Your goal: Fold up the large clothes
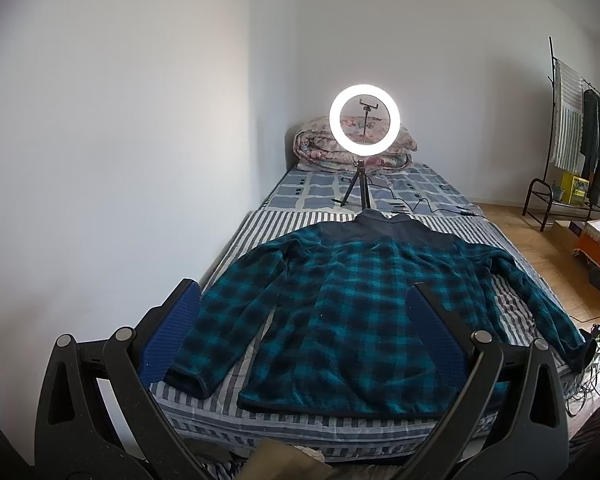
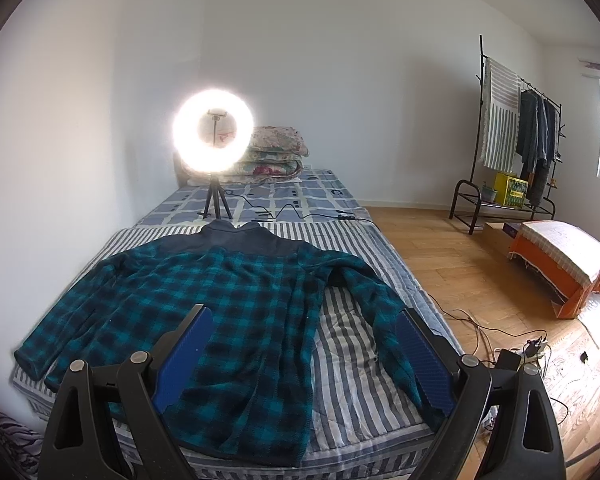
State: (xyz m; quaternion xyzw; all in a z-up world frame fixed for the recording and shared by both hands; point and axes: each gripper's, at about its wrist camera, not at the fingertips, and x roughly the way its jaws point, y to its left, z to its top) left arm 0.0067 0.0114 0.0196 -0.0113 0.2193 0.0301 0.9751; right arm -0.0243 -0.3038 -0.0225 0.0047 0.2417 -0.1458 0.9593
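Note:
A teal and black checked fleece jacket (image 1: 332, 304) (image 2: 220, 304) lies spread flat on the striped bed cover (image 1: 260, 224) (image 2: 352, 340), collar towards the far wall, both sleeves angled outward. My left gripper (image 1: 304, 292) hovers open above the near end of the bed, with its blue pads (image 1: 172, 320) wide apart over the jacket's left half. My right gripper (image 2: 304, 316) is also open, held above the jacket's right side, its right pad (image 2: 420, 360) over the right sleeve. Neither gripper holds or touches the cloth.
A lit ring light on a small tripod (image 1: 364, 126) (image 2: 214, 138) stands on the bed beyond the collar, its cable trailing right. Folded quilts (image 1: 324, 148) (image 2: 276, 152) sit at the head. A clothes rack (image 2: 512, 132), an orange covered box (image 2: 560, 264) and floor cables (image 2: 512, 344) lie to the right.

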